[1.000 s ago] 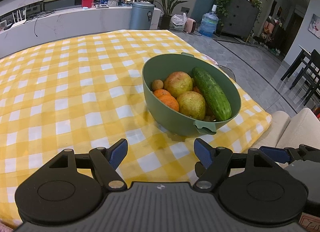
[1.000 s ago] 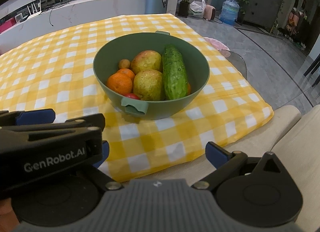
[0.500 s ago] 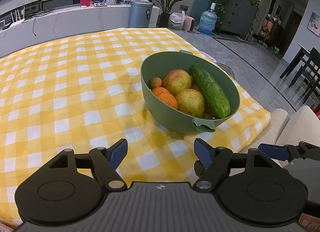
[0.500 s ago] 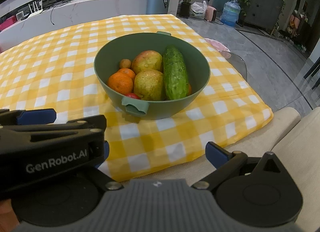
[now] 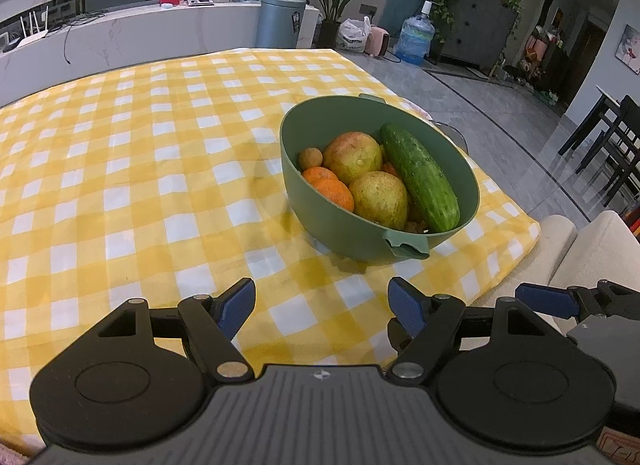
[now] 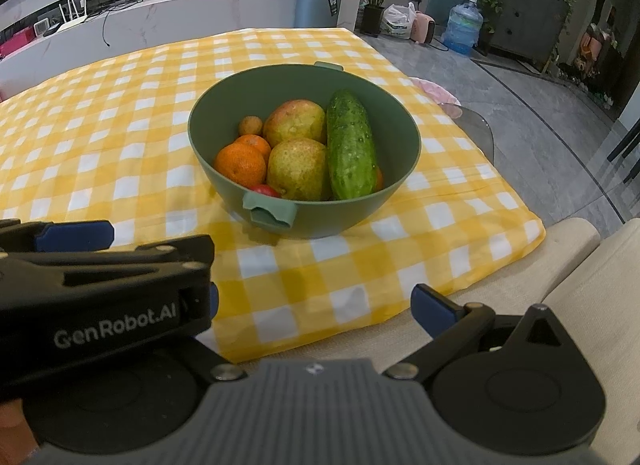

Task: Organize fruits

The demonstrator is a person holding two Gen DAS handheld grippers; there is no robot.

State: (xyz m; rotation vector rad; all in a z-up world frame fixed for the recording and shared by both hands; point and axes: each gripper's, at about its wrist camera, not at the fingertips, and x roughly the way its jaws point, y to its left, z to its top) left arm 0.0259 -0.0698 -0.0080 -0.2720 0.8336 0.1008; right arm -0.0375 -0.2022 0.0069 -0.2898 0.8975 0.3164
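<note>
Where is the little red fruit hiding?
In the right wrist view, the red fruit peeks out at the near rim of the green bowl, just above its handle, below the orange.

A green bowl (image 6: 400, 185) sits centre frame on the yellow checked cloth, holding a cucumber (image 6: 351, 145), two yellowish apples (image 6: 298, 169), two oranges (image 6: 240, 165) and small fruits.

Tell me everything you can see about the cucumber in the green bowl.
The cucumber is dark green with bumpy, glossy skin, whole and unpeeled. It lies lengthwise along the right side of the bowl, slanted, its far end higher near the wall. It leans against two yellowish round fruits; something orange peeks out beside its near end. Nothing grips it.
</note>
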